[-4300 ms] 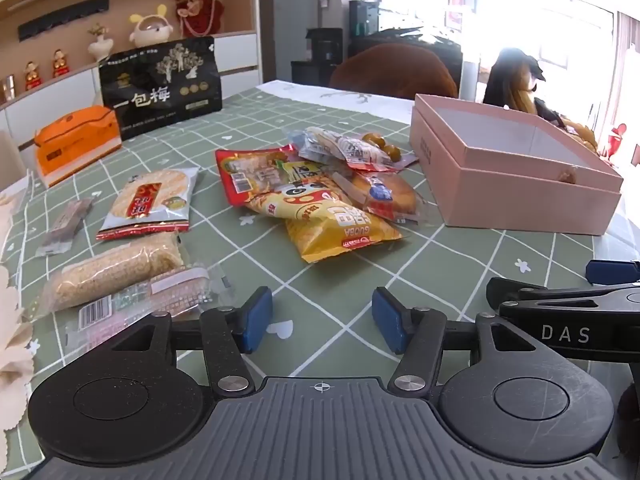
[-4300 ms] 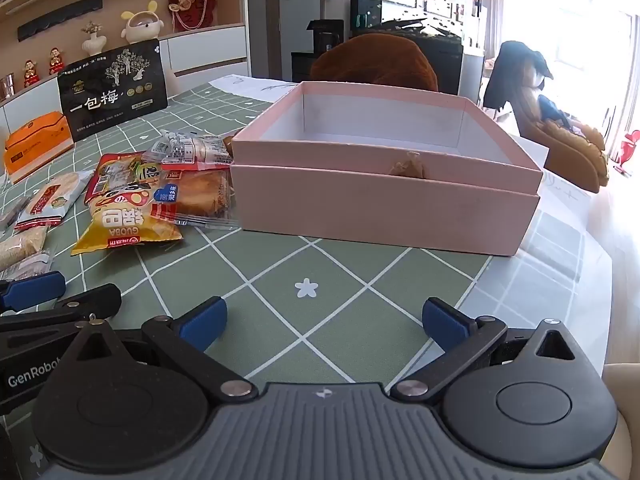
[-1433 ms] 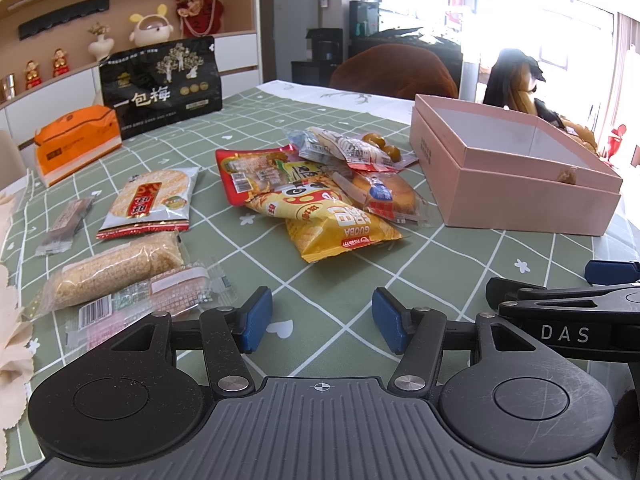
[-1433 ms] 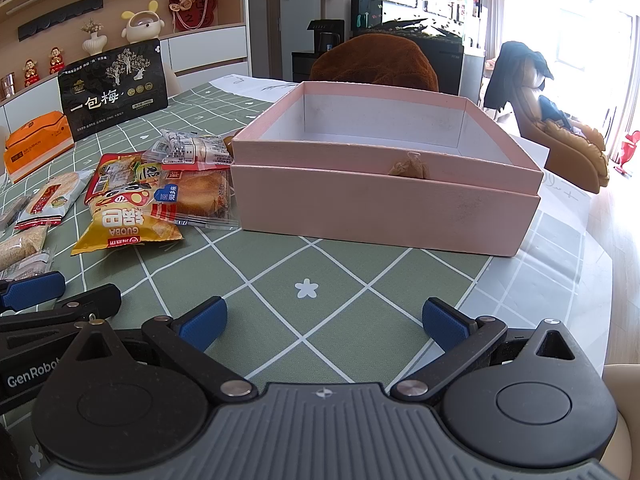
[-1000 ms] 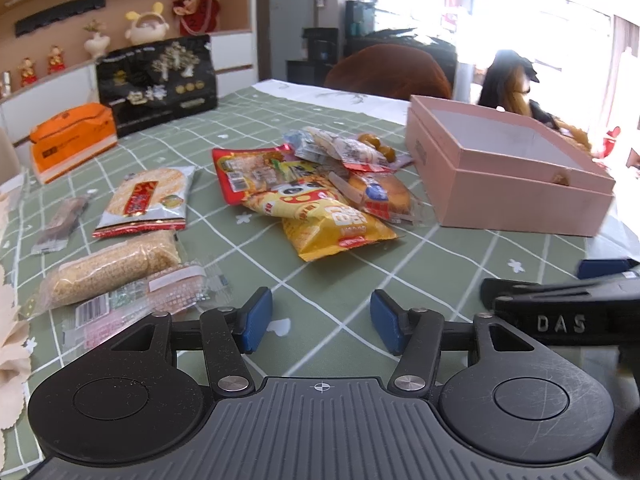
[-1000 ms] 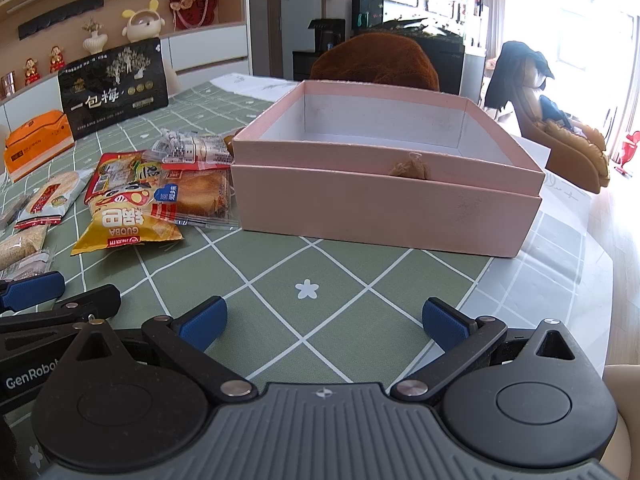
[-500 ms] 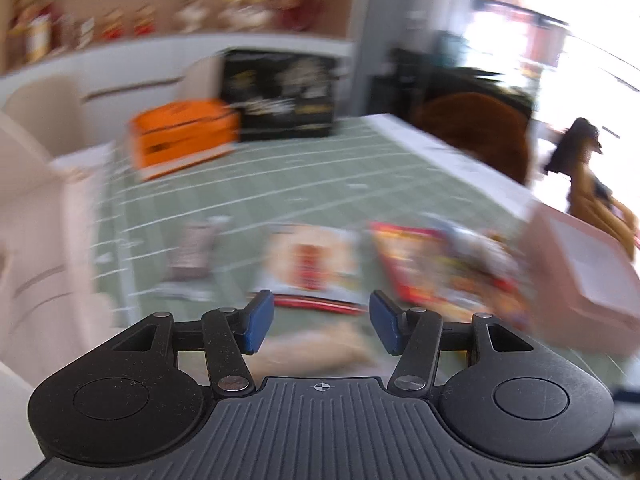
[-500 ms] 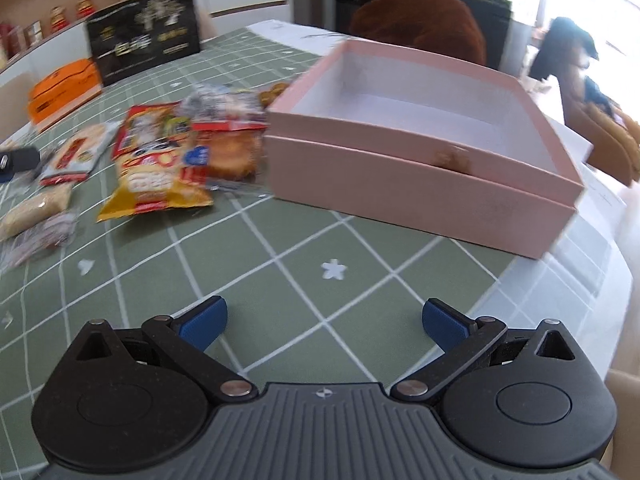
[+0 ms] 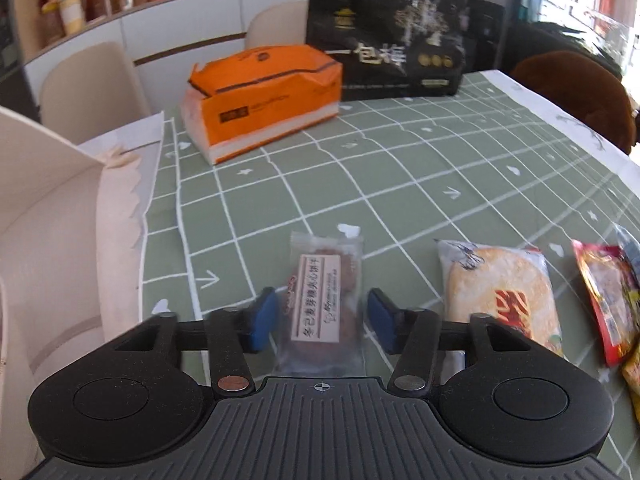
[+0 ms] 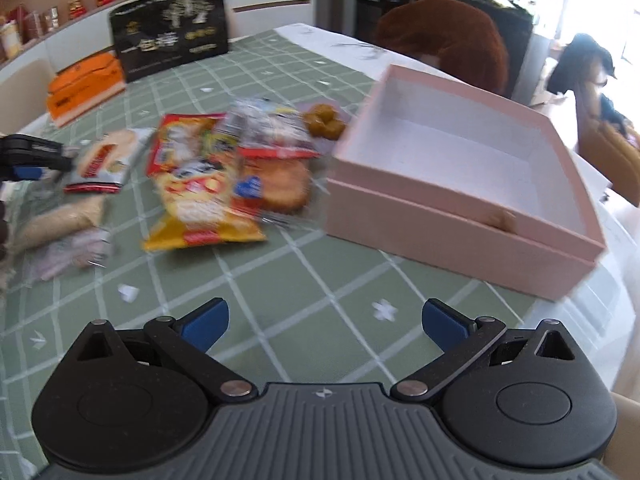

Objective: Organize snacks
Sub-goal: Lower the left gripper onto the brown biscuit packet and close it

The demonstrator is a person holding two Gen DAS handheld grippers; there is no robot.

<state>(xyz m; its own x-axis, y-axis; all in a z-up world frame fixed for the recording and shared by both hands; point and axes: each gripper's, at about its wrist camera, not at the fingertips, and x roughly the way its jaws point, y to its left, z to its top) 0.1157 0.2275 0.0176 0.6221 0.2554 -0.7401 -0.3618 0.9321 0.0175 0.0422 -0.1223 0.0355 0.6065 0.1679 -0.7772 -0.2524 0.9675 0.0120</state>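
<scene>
My left gripper (image 9: 323,322) is open, its blue pads either side of a small clear-wrapped brown biscuit packet (image 9: 322,300) lying on the green checked tablecloth; the pads do not touch it. A round rice cracker pack (image 9: 500,286) lies to its right. My right gripper (image 10: 325,322) is open and empty above the cloth. Ahead of it a pile of snack packets (image 10: 224,176) with a yellow chip bag (image 10: 200,216) lies left of the open, empty pink box (image 10: 460,184). The left gripper shows at the far left of the right wrist view (image 10: 24,156).
An orange tissue pack (image 9: 260,96) and a black gift bag (image 9: 392,40) stand at the table's far side. A cream box wall (image 9: 52,200) rises at the left. A brown chair back (image 10: 444,36) stands behind the pink box. Two more packets (image 10: 64,236) lie near the left edge.
My left gripper has swung left and forward from the table's front to straddle the biscuit packet. My right gripper has risen and tilted down, now seeing into the pink box.
</scene>
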